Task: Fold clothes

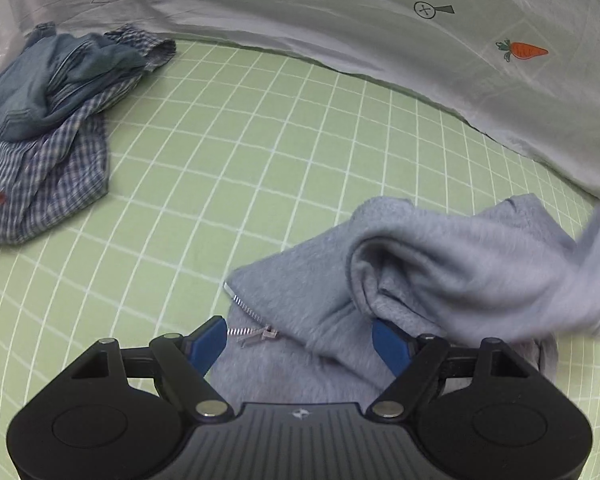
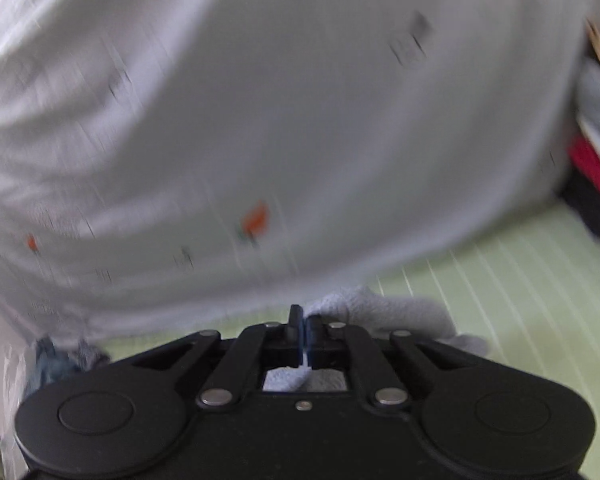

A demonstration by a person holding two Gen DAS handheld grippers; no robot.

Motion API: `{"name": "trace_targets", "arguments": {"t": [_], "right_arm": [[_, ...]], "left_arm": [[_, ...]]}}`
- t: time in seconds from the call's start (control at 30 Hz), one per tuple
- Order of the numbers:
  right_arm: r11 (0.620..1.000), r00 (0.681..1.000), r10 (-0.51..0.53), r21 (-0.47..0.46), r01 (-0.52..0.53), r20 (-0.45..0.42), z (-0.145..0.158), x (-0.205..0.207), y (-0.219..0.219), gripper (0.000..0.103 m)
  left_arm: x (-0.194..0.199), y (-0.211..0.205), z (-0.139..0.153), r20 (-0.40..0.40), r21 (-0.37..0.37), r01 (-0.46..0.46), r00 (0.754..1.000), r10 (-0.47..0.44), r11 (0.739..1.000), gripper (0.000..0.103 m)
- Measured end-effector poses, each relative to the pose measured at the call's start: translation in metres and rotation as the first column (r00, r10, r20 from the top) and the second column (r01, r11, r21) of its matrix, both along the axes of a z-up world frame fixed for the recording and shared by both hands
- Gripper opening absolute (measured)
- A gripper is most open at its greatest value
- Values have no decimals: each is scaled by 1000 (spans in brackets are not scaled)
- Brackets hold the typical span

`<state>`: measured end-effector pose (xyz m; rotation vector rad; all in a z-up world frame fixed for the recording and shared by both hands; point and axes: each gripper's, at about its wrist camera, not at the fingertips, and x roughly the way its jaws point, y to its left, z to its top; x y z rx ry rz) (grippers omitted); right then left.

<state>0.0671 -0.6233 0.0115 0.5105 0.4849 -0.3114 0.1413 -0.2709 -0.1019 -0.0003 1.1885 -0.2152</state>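
A grey fleece zip garment point(image 1: 440, 264) lies crumpled on the green grid sheet point(image 1: 236, 152), its metal zipper point(image 1: 252, 330) near the front. My left gripper point(image 1: 300, 342) hovers just above it, open, with the blue pads point(image 1: 208, 344) spread either side of the zipper area and grey cloth between them. In the blurred right wrist view my right gripper point(image 2: 303, 320) is shut on a fold of the same grey fleece point(image 2: 380, 310), and cloth also shows behind the closed fingers. One part of the garment is lifted toward the right edge of the left wrist view.
A heap of blue checked and denim clothes point(image 1: 48, 128) lies at the far left. A white sheet with carrot prints point(image 1: 380, 12) point(image 2: 260, 120) rises behind the green surface. Stacked red, dark and grey items point(image 2: 596, 176) sit at the right edge.
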Motion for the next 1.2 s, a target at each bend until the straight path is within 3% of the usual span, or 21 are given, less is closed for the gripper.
{"name": "trace_targets", "arguments": {"t": [0.1, 0.17, 0.27, 0.4, 0.5, 0.53, 0.63, 0.8, 1.0, 1.03, 1.13, 1.2], "right_arm": [[998, 995, -26, -54, 32, 100, 27, 21, -5, 7], [993, 999, -30, -116, 33, 27, 21, 30, -1, 43], [983, 991, -65, -179, 43, -120, -14, 20, 16, 44], [992, 951, -76, -122, 41, -301, -70, -16, 40, 55], [996, 922, -76, -64, 56, -381, -101, -50, 64, 60], [996, 911, -81, -52, 66, -405, -108, -60, 72, 67], [997, 896, -79, -21, 77, -438, -119, -83, 94, 77], [998, 905, -39, 25, 54, -423, -122, -106, 124, 88], [998, 889, -27, 44, 53, -457, -141, -127, 152, 86], [997, 888, -26, 54, 57, -459, -146, -131, 154, 78], [996, 888, -4, 81, 47, -460, -156, -142, 159, 37], [996, 889, 2, 81, 39, -458, -158, -149, 161, 29]], "left_arm": [[9, 0, -2, 1, 2, -16, 1000, 16, 1000, 81], [12, 2, -3, 1, 9, -26, 1000, 26, 1000, 81], [9, 8, -4, -3, 22, -38, 999, 38, 999, 81], [0, 20, -6, -20, 36, -58, 998, 59, 998, 81], [-8, 26, -5, -24, 49, -71, 997, 73, 996, 81], [-11, 28, -3, -20, 53, -74, 997, 75, 996, 81], [-24, 33, 7, 6, 41, -70, 998, 70, 997, 82], [-56, 46, 22, 38, 34, -45, 998, 44, 998, 87], [-96, 67, 21, 23, 50, -33, 999, 32, 998, 87], [-102, 70, 20, 22, 55, -30, 999, 29, 998, 87], [-121, 79, 19, 16, 69, -25, 1000, 24, 997, 87], [-128, 81, 19, 10, 74, -34, 999, 33, 997, 87]]}}
